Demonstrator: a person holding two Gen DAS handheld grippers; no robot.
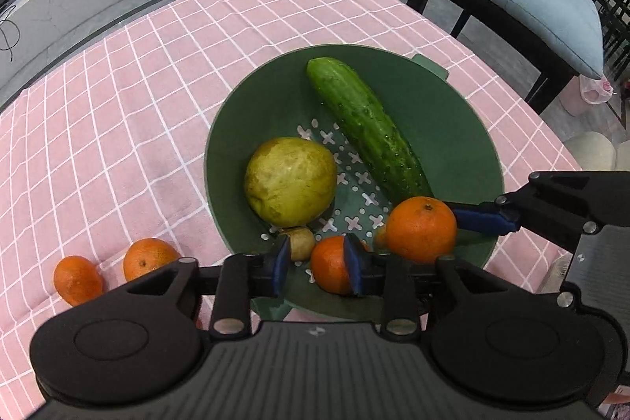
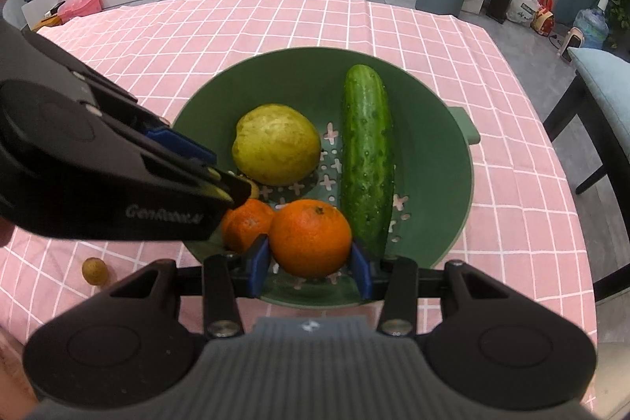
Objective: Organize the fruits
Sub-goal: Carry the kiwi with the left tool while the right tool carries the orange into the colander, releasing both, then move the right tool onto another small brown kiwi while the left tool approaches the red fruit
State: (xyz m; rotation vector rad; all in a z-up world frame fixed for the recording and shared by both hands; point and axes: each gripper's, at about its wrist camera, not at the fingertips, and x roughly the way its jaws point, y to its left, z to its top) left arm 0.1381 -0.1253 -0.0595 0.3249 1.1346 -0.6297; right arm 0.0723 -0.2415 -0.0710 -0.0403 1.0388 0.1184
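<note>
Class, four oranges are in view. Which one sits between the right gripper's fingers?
The large orange in the green bowl, beside the cucumber. A smaller one lies by the left gripper; two lie on the cloth.

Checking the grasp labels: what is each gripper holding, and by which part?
Right gripper grips the large orange by its sides, above the bowl. Left gripper holds nothing.

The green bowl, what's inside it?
Inside the green bowl: a cucumber, a yellow-green fruit, two oranges and a small brown fruit. Fruit hides part of its perforated floor.
</note>
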